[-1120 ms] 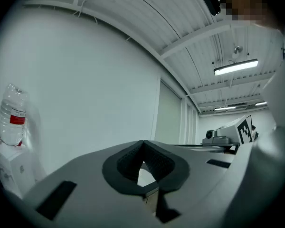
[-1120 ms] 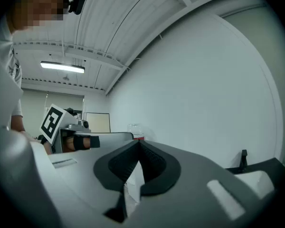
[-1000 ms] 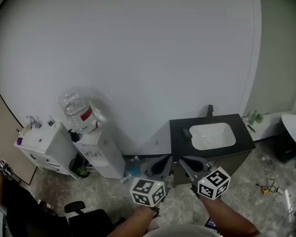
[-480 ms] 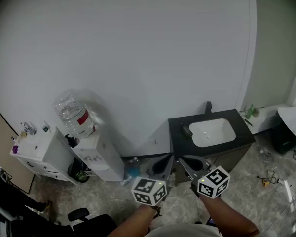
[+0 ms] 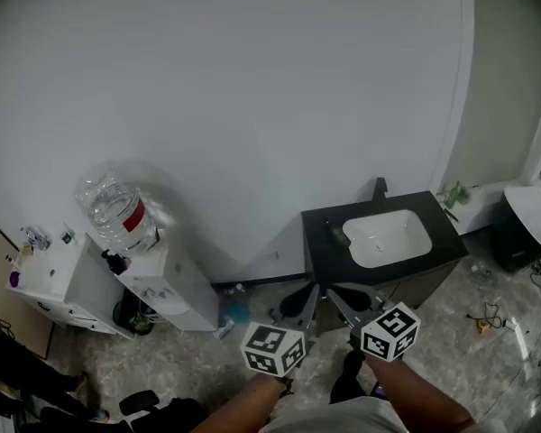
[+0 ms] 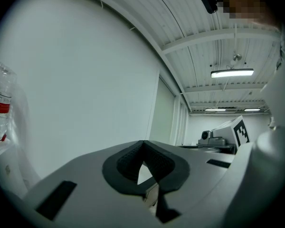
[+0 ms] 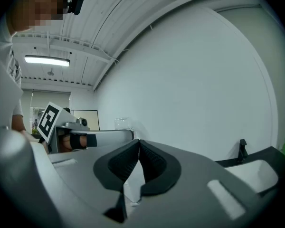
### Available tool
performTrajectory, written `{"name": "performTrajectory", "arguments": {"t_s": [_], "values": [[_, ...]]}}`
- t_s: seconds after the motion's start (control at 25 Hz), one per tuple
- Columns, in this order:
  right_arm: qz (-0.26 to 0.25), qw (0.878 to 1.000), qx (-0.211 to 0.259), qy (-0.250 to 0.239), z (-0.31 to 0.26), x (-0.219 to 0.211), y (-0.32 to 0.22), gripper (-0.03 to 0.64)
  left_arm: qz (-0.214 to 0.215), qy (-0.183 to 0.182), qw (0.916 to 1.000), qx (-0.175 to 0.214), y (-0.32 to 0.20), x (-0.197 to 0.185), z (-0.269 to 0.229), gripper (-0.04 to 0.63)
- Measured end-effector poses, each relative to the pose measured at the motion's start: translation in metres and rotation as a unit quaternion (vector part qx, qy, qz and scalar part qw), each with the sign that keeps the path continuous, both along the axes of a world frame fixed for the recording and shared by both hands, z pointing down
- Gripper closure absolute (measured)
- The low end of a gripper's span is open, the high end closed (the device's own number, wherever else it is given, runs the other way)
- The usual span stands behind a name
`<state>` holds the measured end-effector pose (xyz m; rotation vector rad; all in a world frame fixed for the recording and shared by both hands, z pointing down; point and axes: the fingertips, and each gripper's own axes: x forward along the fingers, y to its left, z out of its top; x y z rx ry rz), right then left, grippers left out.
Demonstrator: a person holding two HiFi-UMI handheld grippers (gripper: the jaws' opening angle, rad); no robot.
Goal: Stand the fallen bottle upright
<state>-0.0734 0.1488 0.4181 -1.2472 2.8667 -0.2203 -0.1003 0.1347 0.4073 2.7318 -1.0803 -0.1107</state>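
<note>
A small dark bottle-like thing [image 5: 336, 234] lies on the black counter [image 5: 320, 255], just left of the white basin [image 5: 388, 239]; it is too small to make out further. Both grippers hang low in the head view, well short of the counter and pointing level toward it. My left gripper [image 5: 299, 299] is shut, its ribbed pads [image 6: 133, 156] meeting at the tips with nothing between them. My right gripper [image 5: 341, 298] is shut too, pads [image 7: 149, 160] pressed together and empty. A black tap [image 5: 380, 188] stands behind the basin.
A white water dispenser [image 5: 167, 287] with a big clear jug [image 5: 113, 215] stands at the left by the wall, with a white cabinet [image 5: 50, 278] beside it. A blue bottle [image 5: 234, 309] sits on the floor. A green bottle [image 5: 451, 194] and a dark bin [image 5: 518, 242] are at the right.
The head view has swung: the dispenser has slid left and the counter sits slightly lower left. Both grippers keep their places at the bottom of the view and stay shut.
</note>
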Motion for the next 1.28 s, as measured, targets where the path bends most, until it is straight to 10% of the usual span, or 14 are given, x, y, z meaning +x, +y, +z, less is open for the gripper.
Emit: {"name": "performTrajectory", "arguments": {"t_s": [0.72, 1.28], "values": [[-0.077, 0.983, -0.151, 0.068, 0.121, 0.116, -0.372, 0.573, -0.094, -0.018, 0.9921, -0.082, -0.325, 0.11, 0.08, 0.589], [-0.033, 0.876, -0.422, 0.231, 0.349, 0.151, -0.516, 0.497, -0.065, -0.042, 0.9896, -0.121, -0.415, 0.11, 0.141, 0.589]]}}
